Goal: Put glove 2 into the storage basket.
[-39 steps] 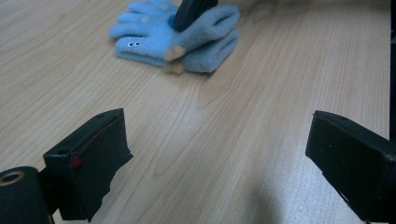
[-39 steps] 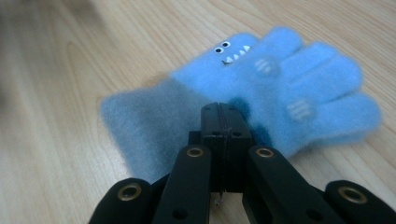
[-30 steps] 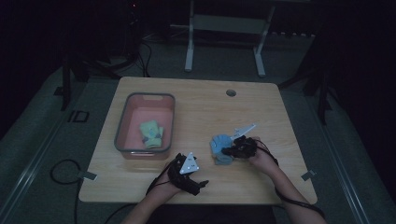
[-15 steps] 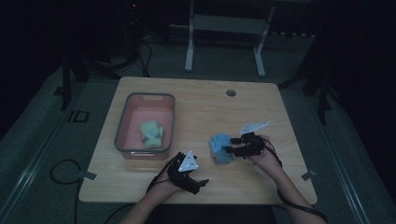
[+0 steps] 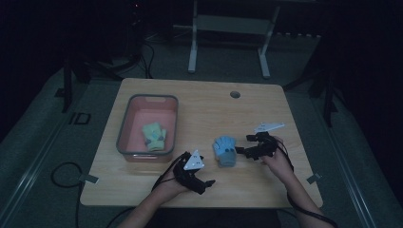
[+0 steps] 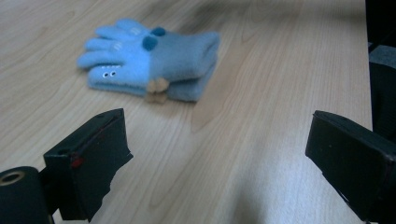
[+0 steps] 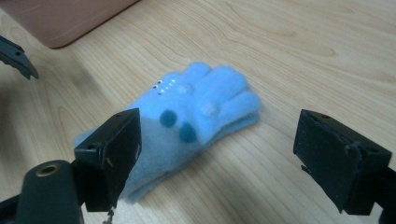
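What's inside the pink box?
Inside the pink box lies a pair of green gloves, one stacked on the other. The lower glove is mostly covered, and so is the bit of box floor beneath them.

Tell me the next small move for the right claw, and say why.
Probably ease the right claw forward and down, then close on the blue gloves. Its jaws stand open with the gloves lying flat on the table just ahead, nothing gripped. A green pair already lies in the bin, so these likely go there too. The left claw is open and farther off.
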`<state>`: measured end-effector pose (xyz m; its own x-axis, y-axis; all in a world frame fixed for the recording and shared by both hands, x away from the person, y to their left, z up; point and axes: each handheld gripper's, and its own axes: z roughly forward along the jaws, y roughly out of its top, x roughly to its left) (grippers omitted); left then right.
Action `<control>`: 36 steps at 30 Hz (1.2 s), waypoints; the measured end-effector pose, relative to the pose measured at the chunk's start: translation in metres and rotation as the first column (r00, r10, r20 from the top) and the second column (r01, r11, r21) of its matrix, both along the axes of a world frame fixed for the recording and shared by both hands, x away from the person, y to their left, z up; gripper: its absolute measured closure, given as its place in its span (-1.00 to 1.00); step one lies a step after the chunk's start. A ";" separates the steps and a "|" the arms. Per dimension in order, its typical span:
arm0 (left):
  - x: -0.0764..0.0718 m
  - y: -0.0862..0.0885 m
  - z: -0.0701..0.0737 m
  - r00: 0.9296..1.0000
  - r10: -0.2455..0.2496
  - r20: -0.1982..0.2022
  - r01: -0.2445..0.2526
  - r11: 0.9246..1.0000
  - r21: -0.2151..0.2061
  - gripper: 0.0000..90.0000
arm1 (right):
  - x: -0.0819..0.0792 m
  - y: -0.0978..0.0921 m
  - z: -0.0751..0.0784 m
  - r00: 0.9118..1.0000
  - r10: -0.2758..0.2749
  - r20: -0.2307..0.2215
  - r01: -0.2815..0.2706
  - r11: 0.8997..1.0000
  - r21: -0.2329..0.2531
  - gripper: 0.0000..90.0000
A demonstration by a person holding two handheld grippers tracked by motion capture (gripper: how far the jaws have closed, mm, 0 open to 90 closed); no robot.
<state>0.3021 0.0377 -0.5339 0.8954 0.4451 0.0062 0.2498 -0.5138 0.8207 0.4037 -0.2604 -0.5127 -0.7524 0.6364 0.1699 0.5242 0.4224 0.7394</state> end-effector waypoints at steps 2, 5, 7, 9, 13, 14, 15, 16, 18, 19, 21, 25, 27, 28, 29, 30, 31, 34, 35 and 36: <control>0.003 -0.003 0.002 1.000 -0.007 0.006 0.007 1.000 -0.001 -0.88 | 0.001 -0.001 0.000 1.000 -0.002 -0.020 0.002 1.000 0.014 -0.69; 0.008 -0.009 0.004 0.999 -0.024 0.023 0.023 1.000 0.009 -0.87 | 0.000 0.003 -0.001 1.000 -0.015 -0.021 0.015 1.000 -0.001 -0.74; 0.012 -0.014 0.004 0.999 -0.041 0.027 0.041 0.999 0.015 -0.86 | 0.000 0.005 -0.002 1.000 -0.015 -0.027 0.014 1.000 -0.007 -0.69; 0.016 -0.020 0.005 0.998 -0.058 0.031 0.057 0.998 0.032 -0.85 | 0.002 0.005 -0.003 1.000 -0.016 -0.023 0.016 1.000 -0.014 -0.63; 0.024 -0.031 0.007 0.994 -0.091 0.064 0.087 0.995 0.057 -0.78 | 0.008 0.006 -0.004 1.000 -0.022 -0.021 0.022 1.000 -0.019 -0.27; 0.026 -0.033 0.007 0.992 -0.098 0.075 0.094 0.994 0.056 -0.74 | 0.010 0.007 -0.004 1.000 -0.016 -0.022 0.015 0.999 -0.031 -0.18; 0.029 -0.036 0.008 0.991 -0.106 0.084 0.101 0.993 0.061 -0.71 | 0.011 0.009 -0.004 1.000 -0.020 -0.022 0.019 0.999 -0.035 -0.17; 0.031 -0.038 0.008 0.989 -0.116 0.086 0.110 0.992 0.067 -0.69 | 0.013 0.010 -0.004 1.000 -0.017 -0.026 0.016 0.999 -0.029 -0.14; 0.037 -0.043 0.007 0.987 -0.126 0.096 0.117 0.989 0.092 -0.66 | 0.016 0.013 -0.004 0.999 -0.015 -0.037 0.014 1.000 -0.024 -0.09; 0.039 -0.045 0.007 0.986 -0.133 0.099 0.123 0.987 0.099 -0.63 | 0.018 0.015 -0.004 0.999 -0.016 -0.034 0.015 1.000 -0.027 -0.07; 0.043 -0.049 0.005 0.985 -0.139 0.102 0.127 0.985 0.113 -0.56 | 0.021 0.019 -0.005 0.999 -0.015 -0.040 0.014 1.000 -0.021 -0.07; 0.046 -0.059 0.006 0.979 -0.169 0.113 0.155 0.980 0.128 -0.46 | 0.029 0.025 -0.010 0.998 -0.030 -0.055 0.029 0.999 -0.023 -0.08; 0.047 -0.065 0.005 0.975 -0.188 0.122 0.170 0.974 0.148 -0.35 | 0.032 0.027 -0.014 0.998 -0.030 -0.056 0.028 0.999 -0.031 -0.10; 0.048 -0.068 0.005 0.973 -0.198 0.121 0.178 0.971 0.159 -0.34 | 0.034 0.029 -0.016 0.997 -0.032 -0.064 0.030 0.999 -0.030 -0.12; 0.048 -0.072 0.004 0.972 -0.198 0.127 0.174 0.969 0.178 -0.32 | 0.035 0.030 -0.017 0.997 -0.035 -0.067 0.033 0.999 -0.037 -0.14; 0.049 -0.074 0.003 0.969 -0.208 0.131 0.180 0.964 0.197 -0.28 | 0.035 0.031 -0.019 0.997 -0.036 -0.071 0.033 0.999 -0.041 -0.14; 0.050 -0.076 0.001 0.969 -0.209 0.133 0.179 0.961 0.210 -0.26 | 0.035 0.032 -0.020 0.997 -0.044 -0.071 0.040 0.998 -0.046 -0.16; 0.051 -0.079 -0.003 0.968 -0.218 0.126 0.184 0.954 0.237 -0.17 | 0.034 0.030 -0.023 0.995 -0.053 -0.083 0.050 0.998 -0.041 -0.20; 0.052 -0.079 -0.005 0.968 -0.218 0.123 0.183 0.951 0.249 -0.14 | 0.033 0.030 -0.023 0.995 -0.058 -0.086 0.055 0.998 -0.044 -0.21; 0.052 -0.080 -0.006 0.969 -0.220 0.117 0.184 0.949 0.255 -0.13 | 0.033 0.030 -0.024 0.994 -0.056 -0.091 0.052 0.997 -0.050 -0.22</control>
<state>0.3546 -0.0421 -0.5403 0.9483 0.2244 0.2243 0.0099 -0.7277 0.6858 0.4369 -0.2301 -0.5371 -0.6990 0.6848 0.2060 0.6126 0.4248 0.6665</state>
